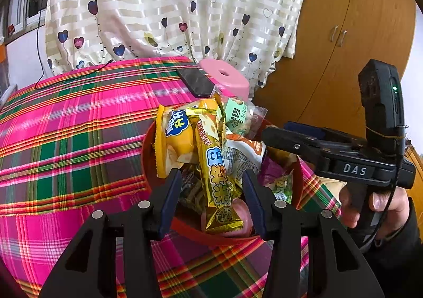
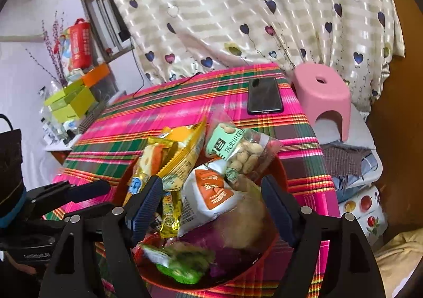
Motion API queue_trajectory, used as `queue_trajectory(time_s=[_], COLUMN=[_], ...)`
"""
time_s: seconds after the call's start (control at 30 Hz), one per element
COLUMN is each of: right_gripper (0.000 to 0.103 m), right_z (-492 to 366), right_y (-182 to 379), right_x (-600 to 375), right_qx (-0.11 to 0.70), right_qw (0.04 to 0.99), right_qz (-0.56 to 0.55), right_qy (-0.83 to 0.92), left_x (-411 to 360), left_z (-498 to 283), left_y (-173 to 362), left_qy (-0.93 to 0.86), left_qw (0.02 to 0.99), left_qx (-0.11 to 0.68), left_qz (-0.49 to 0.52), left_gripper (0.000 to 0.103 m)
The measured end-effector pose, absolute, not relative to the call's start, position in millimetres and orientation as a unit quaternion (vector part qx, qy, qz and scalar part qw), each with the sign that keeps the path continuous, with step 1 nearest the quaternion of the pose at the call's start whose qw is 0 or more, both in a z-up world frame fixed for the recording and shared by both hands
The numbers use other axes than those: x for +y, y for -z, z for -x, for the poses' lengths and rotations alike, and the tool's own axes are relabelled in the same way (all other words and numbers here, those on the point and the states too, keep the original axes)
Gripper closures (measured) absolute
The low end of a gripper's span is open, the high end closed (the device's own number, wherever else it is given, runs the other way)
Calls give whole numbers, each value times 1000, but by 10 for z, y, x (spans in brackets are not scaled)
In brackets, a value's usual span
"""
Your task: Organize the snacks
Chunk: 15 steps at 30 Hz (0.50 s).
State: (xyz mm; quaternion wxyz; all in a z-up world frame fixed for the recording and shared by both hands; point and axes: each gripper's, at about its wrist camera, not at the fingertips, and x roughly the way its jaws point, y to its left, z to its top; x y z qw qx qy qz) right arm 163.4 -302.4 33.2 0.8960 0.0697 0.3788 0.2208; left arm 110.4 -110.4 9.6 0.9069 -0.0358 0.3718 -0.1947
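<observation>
A red bowl (image 1: 148,155) full of snack packets stands on the plaid tablecloth (image 1: 74,139). In the left wrist view my left gripper (image 1: 211,179) is open above the bowl, its fingers on either side of a long gold bar packet (image 1: 211,165), not clamped. A yellow packet (image 1: 171,136) leans beside it. In the right wrist view my right gripper (image 2: 211,186) is open over the same bowl (image 2: 280,165), around a white-and-orange packet (image 2: 208,194). A peanut bag (image 2: 238,149), a purple packet (image 2: 227,250) and a green packet (image 2: 182,266) lie there too.
A black phone (image 1: 195,82) (image 2: 264,95) and a black cable (image 1: 66,78) lie on the far part of the cloth. A pink stool (image 2: 322,94) stands beyond the table edge. A wooden wardrobe (image 1: 357,33) is at right. Boxes (image 2: 71,102) clutter the left.
</observation>
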Motion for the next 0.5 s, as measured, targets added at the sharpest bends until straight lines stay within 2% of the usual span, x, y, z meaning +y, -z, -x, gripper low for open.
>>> queue_trajectory(time_s=[0.23,0.5], right_gripper=[26,26], right_z=[-1408,-978], right_y=[-470,-564], right_x=[-3026,-2918], right_qx=[374,363], right_qw=[898,911], right_qz=[-74,-23], right_qy=[-219,-194], left_x=[-1044,-1024], left_z=[-959,-737], left_y=[-119,-111], left_qy=[188,174], left_qw=[908,910], left_qx=[371,375], left_qz=[41,45], left_gripper=[54,54])
